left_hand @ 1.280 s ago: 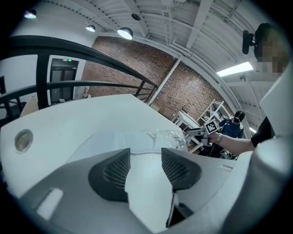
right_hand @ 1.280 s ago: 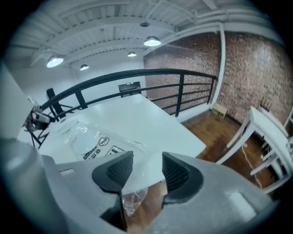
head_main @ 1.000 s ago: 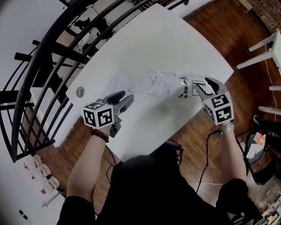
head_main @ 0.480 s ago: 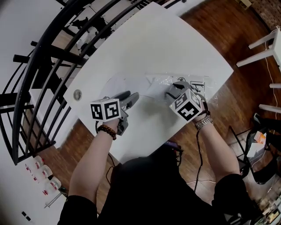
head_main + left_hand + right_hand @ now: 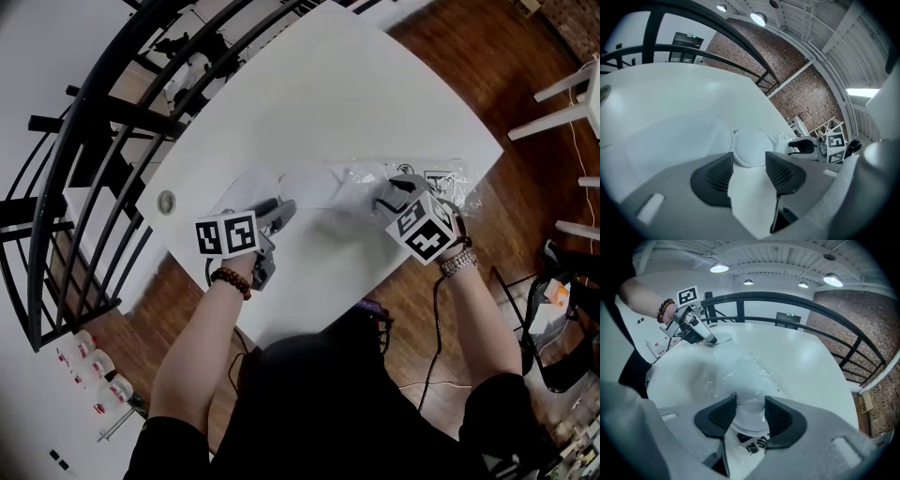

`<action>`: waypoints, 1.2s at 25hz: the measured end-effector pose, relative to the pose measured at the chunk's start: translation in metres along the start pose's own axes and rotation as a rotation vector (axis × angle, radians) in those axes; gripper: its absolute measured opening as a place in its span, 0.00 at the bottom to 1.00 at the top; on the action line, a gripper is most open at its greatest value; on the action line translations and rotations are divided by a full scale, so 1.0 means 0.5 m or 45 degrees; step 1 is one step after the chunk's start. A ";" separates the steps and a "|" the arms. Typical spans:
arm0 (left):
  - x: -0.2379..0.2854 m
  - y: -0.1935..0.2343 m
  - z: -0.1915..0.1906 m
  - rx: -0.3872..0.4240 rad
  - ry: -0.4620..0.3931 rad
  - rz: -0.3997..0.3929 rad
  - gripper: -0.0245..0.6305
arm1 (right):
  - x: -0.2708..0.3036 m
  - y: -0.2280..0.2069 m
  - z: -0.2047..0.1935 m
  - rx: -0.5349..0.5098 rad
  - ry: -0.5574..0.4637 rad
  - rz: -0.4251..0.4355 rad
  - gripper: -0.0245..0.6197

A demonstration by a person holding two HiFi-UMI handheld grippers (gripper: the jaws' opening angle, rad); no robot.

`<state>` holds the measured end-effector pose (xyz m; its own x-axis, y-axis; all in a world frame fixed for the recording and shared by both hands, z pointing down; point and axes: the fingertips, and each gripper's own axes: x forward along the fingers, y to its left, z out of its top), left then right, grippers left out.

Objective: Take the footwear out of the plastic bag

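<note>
While my left gripper (image 5: 279, 210) sits spread just short of the white footwear's (image 5: 752, 147) rounded end, placed to draw it out, my right gripper (image 5: 390, 190) straddles the far end of the plastic bag (image 5: 745, 364) that holds it. Its jaws are apart, probably about to pin the bag to the table (image 5: 375, 84).

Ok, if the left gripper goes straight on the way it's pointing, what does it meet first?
Probably the white rounded footwear lying on the white table, right ahead of the open left gripper; depth is hard to judge.

Glossy clear plastic bag (image 5: 361, 180), matt table (image 5: 356, 84)
</note>
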<state>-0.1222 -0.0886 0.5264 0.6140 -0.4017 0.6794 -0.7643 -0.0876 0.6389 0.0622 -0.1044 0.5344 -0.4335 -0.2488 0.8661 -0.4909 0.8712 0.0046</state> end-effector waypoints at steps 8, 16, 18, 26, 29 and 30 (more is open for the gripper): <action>0.016 0.008 0.003 0.012 0.022 0.027 0.41 | -0.005 -0.006 -0.010 -0.026 -0.016 0.017 0.31; 0.033 0.007 0.009 -0.074 0.036 -0.015 0.40 | -0.002 -0.013 -0.012 -0.024 -0.064 0.050 0.30; 0.032 0.002 0.010 -0.111 0.025 -0.051 0.40 | -0.005 -0.010 -0.012 -0.047 -0.068 0.055 0.30; 0.036 -0.005 0.020 -0.161 -0.005 -0.096 0.26 | -0.011 -0.005 -0.019 -0.085 -0.083 0.069 0.29; 0.029 -0.007 0.019 -0.184 -0.015 -0.128 0.16 | -0.010 -0.007 -0.023 -0.085 -0.077 0.061 0.29; 0.024 -0.009 0.020 -0.188 -0.022 -0.144 0.15 | -0.010 -0.006 -0.023 -0.079 -0.077 0.057 0.29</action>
<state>-0.1134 -0.1024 0.5281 0.6899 -0.4127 0.5947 -0.6526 0.0008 0.7577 0.0747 -0.1011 0.5358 -0.4997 -0.2322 0.8345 -0.4227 0.9063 -0.0009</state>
